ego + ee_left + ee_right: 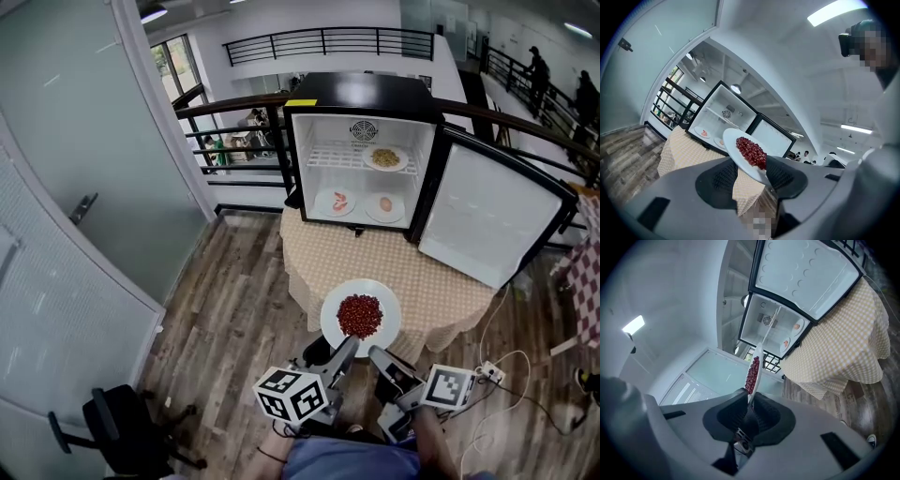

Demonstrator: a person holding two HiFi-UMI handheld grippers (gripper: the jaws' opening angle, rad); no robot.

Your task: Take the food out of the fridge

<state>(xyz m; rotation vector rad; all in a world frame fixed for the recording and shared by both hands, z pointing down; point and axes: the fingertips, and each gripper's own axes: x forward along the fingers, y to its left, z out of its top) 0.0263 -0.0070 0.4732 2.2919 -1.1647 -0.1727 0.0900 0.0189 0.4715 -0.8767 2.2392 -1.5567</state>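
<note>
Right fingers [731, 416] pinching plate [334, 307] rim, left fingers [723, 180] wide, plate lying level

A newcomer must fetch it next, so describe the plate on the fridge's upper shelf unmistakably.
Find the open black fridge on the checked tablecloth. The plate sits alone on the white wire shelf, toward its right. It carries pale yellow food, unlike the two plates of pinkish food on the fridge floor.
</note>
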